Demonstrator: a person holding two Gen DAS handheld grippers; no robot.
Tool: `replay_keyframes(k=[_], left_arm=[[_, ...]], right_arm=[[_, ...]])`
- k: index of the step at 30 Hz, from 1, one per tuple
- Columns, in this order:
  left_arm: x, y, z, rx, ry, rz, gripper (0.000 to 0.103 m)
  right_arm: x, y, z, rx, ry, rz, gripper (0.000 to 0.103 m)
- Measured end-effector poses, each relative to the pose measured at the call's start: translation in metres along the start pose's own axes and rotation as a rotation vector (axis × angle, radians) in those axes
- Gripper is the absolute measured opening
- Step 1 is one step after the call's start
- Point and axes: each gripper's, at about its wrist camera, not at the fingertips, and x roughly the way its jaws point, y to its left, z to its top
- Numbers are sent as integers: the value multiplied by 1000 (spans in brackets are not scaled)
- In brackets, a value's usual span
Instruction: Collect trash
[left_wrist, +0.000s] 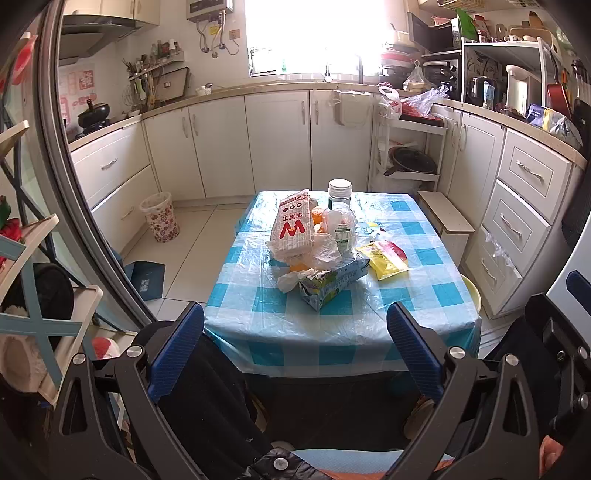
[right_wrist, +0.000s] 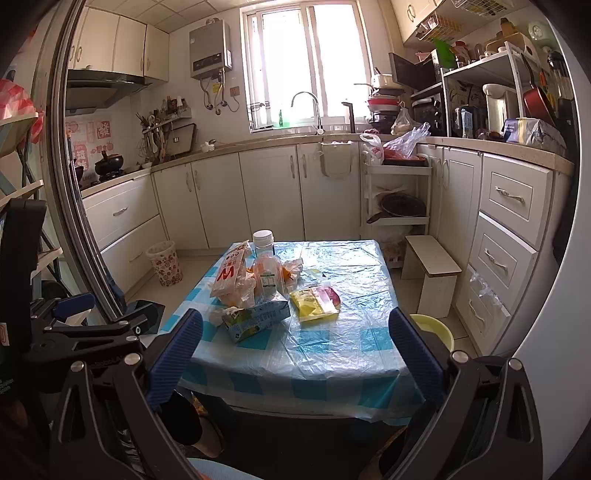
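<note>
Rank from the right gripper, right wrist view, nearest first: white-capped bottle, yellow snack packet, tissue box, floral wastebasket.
From the open right gripper:
1. Tissue box, near-left part of the table.
2. Yellow snack packet, just behind it, toward centre; close to the box but slightly farther.
3. White-capped bottle, at the table's far edge.
4. Floral wastebasket, on the floor far left, by the cabinets.
</note>
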Motion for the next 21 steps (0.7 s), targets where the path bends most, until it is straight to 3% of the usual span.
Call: replay_keyframes(k=[21], left_arm=[[0,2,-2,-5,6,0,95]], right_arm=[[-2,1,0,0,11,-3,97]])
